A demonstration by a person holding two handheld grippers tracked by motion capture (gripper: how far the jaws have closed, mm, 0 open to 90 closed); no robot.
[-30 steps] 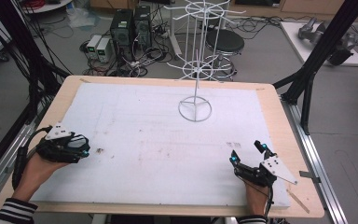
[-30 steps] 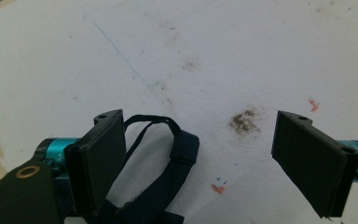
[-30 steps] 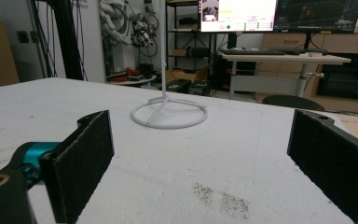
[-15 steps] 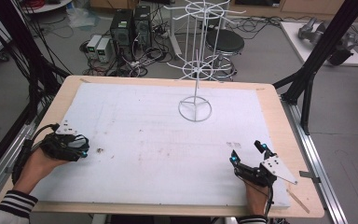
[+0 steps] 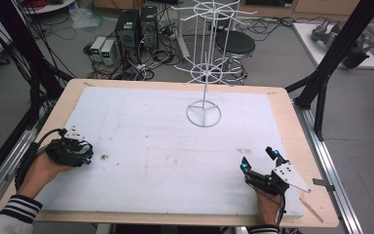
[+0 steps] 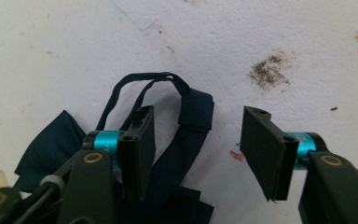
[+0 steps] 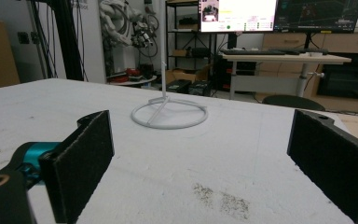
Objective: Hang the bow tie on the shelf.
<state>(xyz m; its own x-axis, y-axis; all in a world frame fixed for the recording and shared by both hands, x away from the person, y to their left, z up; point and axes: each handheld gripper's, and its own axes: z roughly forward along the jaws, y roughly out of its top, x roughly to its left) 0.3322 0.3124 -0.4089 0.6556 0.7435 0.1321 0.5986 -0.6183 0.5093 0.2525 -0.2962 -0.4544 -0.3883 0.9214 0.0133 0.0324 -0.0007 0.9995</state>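
The left tool (image 5: 80,152) sits low at the left edge of the surface (image 5: 151,146), tipped downward, with the person's left hand (image 5: 44,168) behind it. In the left gripper view its jaws stand moderately apart with nothing clamped between them, and the tool (image 6: 196,140) hangs just over a dark navy fabric piece (image 6: 186,140) lying on the white foam. A thin strap loop (image 6: 144,81) of that fabric arches up beside the nearer jaw, and folded cloth spreads out beneath and behind it; whether the jaw touches the cloth cannot be told. A greyish smudge (image 6: 268,70) marks the foam near the other jaw.

Toward the middle and far side of the surface stands a white wire rack (image 5: 204,73), its ring base (image 5: 203,114) resting on the foam and its pole rising to tiers of spokes.

At the right, near the front edge, the right tool (image 5: 259,158) rests with its jaws spread wide and empty, the grey plate (image 5: 289,175) on top and the right hand (image 5: 267,204) behind. In the right gripper view the tool (image 7: 200,154) faces the wire rack (image 7: 168,112), well apart from it.
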